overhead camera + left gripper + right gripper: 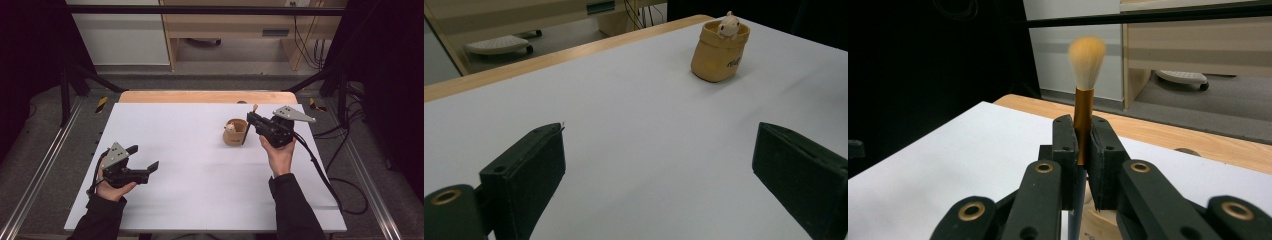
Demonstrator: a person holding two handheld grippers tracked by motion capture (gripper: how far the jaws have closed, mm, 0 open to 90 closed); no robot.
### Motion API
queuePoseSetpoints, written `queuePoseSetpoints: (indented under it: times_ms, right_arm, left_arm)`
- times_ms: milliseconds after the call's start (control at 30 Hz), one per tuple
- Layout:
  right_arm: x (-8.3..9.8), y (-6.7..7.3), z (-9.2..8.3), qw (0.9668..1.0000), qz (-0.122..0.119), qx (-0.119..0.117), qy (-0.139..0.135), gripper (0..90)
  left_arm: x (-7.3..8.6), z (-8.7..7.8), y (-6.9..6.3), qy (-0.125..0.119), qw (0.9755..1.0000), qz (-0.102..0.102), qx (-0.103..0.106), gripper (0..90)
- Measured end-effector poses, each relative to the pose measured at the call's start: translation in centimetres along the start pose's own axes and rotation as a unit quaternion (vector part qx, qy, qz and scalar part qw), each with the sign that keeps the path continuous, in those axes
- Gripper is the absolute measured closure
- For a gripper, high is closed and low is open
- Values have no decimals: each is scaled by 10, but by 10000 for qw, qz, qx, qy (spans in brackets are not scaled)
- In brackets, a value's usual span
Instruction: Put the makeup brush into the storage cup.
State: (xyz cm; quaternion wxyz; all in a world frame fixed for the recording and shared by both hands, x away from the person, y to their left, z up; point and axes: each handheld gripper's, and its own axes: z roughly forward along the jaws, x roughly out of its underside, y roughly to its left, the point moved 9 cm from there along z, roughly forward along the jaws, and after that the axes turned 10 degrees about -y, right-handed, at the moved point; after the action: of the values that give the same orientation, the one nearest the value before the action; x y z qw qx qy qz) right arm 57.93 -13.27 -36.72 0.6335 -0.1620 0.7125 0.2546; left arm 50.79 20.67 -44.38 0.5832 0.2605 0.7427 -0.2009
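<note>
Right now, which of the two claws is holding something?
The right claw, shut on the brush beside the pot; the left claw is open and empty.

1. High view – above the person's side, looking forward and down over the whole worktop [200, 165].
2. Left gripper view – low, close, facing the pouch [719, 50], shared with the high view.
3. Right gripper view – close on its brush [1084, 90].

Below the clamping pads [1065, 150] the brush [1084, 90] handle is hidden by the right gripper [1082, 150], whose linkage the picture's bottom edge cuts off.
</note>
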Motion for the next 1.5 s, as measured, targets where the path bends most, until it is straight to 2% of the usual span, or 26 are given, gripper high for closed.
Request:
queuePoseSetpoints:
  times_ms: [167,333,633,1167,1500]
  right_arm:
    - [-2,-6,7,10000,-15,93,-33,837]
    - [-7,-10,14,9998,-65,182,-64,837]
    - [-15,-18,27,9994,-102,325,-115,837]
    - [-14,-34,47,9980,-145,591,-143,837]
    - [-7,-39,58,9977,-115,660,-100,837]
  left_arm:
    - [3,-1,4,47,10000,5,-58,63]
    - [5,-2,9,25,9999,-79,-96,63]
    - [4,-3,11,-2,9999,-82,-98,63]
    - [4,-2,8,17,10000,-53,-57,63]
    - [3,-2,8,-6,10000,-63,-44,63]
